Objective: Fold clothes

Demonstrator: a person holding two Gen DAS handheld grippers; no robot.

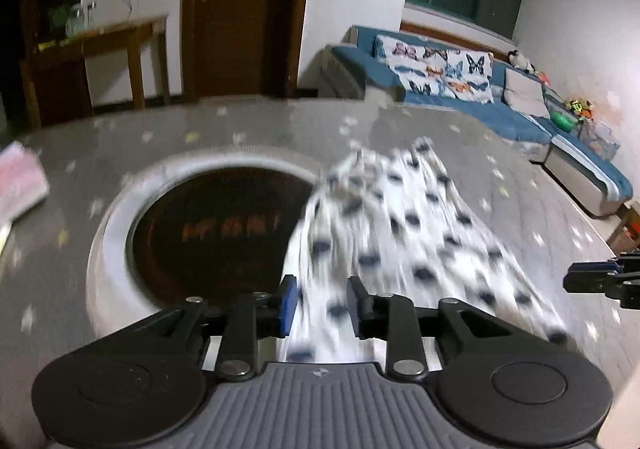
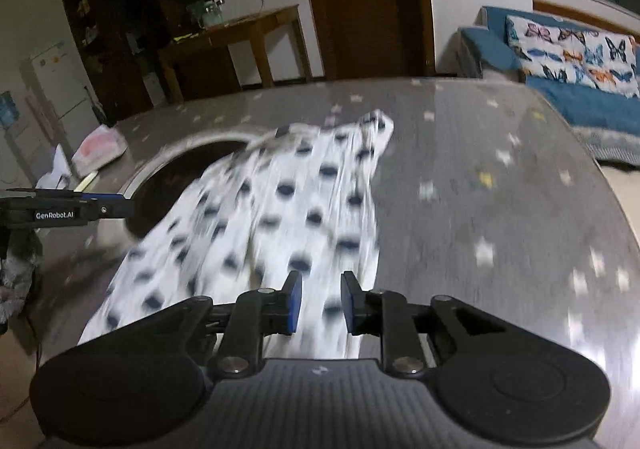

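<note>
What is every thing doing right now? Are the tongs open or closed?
Left tongs: open, spotted cloth between the fingers, not pinched.
Right tongs: open, above the near edge of the cloth.
Spotted cloth: spread out on the table, not folded, partly over the round hole.
Round hole: uncovered on its left side.
Door: shut.

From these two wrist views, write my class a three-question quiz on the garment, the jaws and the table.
1. True or false: the white garment with dark dots lies partly over the round dark opening in the grey star-patterned table.
2. How do the left gripper and the right gripper stand? A) open B) shut on cloth
3. Fill in: each pair of jaws points along the ____.

Key
1. True: one edge crosses the opening's rim.
2. A: both stand apart, with the garment showing in each gap.
3. Garment.
</note>
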